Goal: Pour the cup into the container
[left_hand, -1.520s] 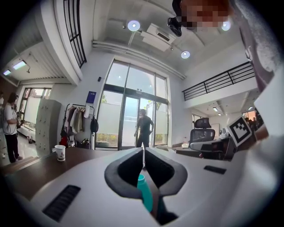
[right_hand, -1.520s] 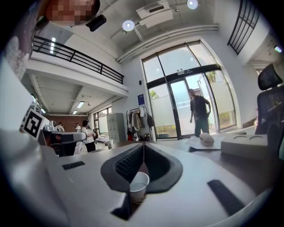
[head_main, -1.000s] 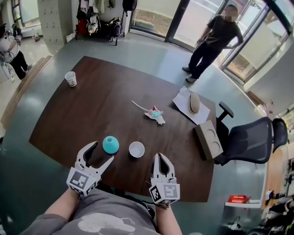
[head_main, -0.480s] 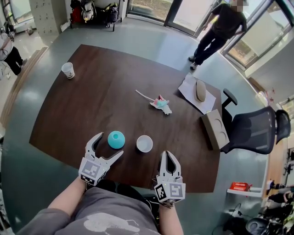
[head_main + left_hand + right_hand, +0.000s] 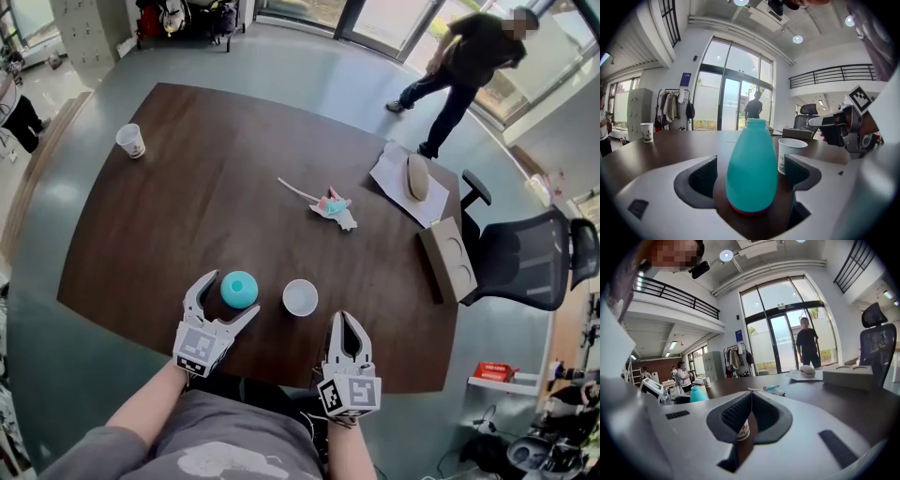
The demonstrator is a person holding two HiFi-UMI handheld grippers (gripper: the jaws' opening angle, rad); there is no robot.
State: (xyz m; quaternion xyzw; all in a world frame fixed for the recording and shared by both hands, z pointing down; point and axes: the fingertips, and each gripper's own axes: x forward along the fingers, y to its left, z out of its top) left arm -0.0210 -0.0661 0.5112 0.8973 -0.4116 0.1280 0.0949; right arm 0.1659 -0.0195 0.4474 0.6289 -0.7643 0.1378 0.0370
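Teal container (image 5: 751, 164) between just-spread fingers (image 5: 701, 179) of left gripper (image 5: 227, 296) — untouched, right gripper (image 5: 343, 320) fingers (image 5: 736, 416) pressed together

Open-plan hall seen from above and from counter level. A dark brown wooden counter (image 5: 206, 178) with rounded corners stands on a glossy grey-green floor (image 5: 309, 84) that reflects daylight. A black mesh office chair (image 5: 520, 267) is drawn up at its right side. Full-height glass doors (image 5: 731, 101) in dark frames fill the far wall; a person in dark clothes (image 5: 473, 56) walks just inside them. Grey lockers (image 5: 89, 23), a coat rack (image 5: 670, 108) hung with clothes, and bags (image 5: 178, 14) line the far left corner, where a second person (image 5: 19, 108) stands. A mezzanine railing (image 5: 832, 75) runs beneath a white ceiling with round recessed lamps (image 5: 798, 39). A low white shelf (image 5: 487, 384) sits at lower right.
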